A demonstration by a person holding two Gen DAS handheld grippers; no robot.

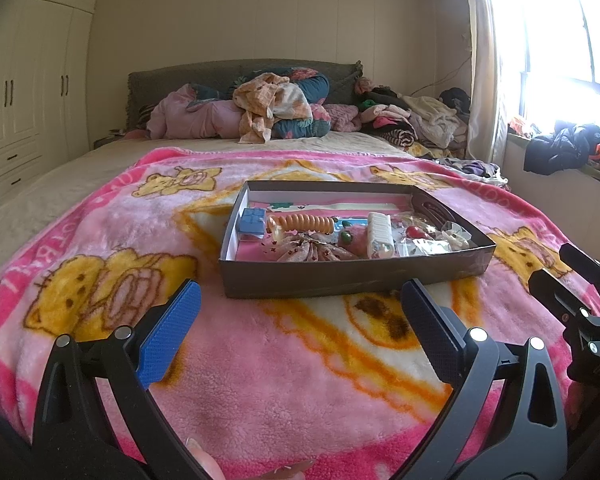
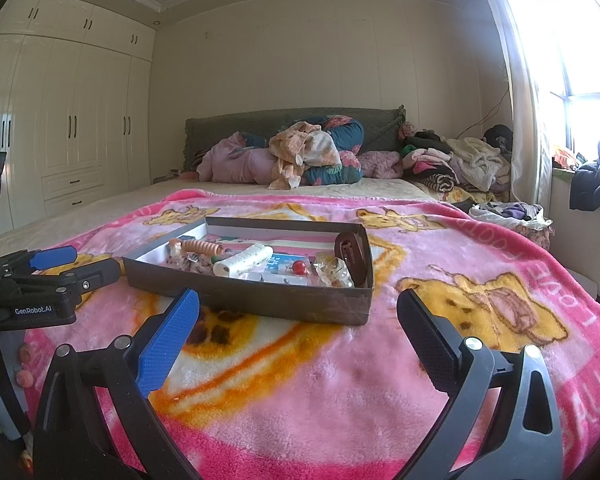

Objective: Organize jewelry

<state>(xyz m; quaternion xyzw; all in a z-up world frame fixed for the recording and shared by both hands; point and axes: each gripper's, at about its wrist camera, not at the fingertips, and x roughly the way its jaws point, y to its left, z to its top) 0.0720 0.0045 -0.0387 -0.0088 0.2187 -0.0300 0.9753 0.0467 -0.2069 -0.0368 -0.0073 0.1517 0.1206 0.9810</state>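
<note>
Left wrist view has the left gripper (image 1: 300, 316) spread wide with nothing between its fingers, poised over the pink bear blanket (image 1: 260, 360) just short of the shallow dark box (image 1: 340, 276) of jewelry. Inside lie an orange spiral band (image 1: 306, 224), a white comb (image 1: 380, 236) and a red bead (image 1: 413, 232). Right gripper (image 2: 298, 316) is likewise wide apart and empty, near the box's right corner.
</note>
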